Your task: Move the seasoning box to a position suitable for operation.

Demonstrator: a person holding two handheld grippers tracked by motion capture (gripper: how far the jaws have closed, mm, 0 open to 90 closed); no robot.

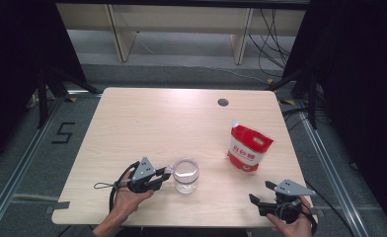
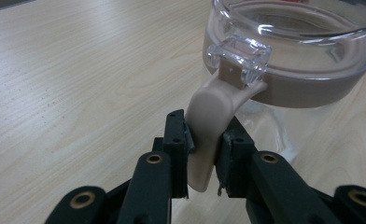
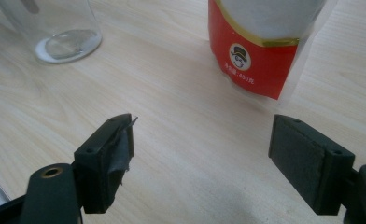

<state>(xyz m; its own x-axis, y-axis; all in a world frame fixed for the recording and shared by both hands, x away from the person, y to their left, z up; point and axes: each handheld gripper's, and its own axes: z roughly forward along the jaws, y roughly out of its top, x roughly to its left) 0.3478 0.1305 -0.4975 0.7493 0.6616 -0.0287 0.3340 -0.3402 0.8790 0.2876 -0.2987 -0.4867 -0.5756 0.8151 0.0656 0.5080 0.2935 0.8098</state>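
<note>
On the left of the high view, the left gripper (image 1: 166,174) lies at the rim of a clear jar (image 1: 186,175) standing near the front edge of the wooden table (image 1: 147,118). The left gripper view adds the detail: its jaws are clamped on a beige latch (image 2: 208,135) hanging from a clear hinge (image 2: 239,58) on the jar's lid. Farther right, a red and white pouch (image 1: 250,147) stands upright, well apart from the jar. At the front right corner, the right gripper (image 1: 259,192) hovers low; the right gripper view shows its jaws spread wide with bare table between them, aimed towards the pouch.
</note>
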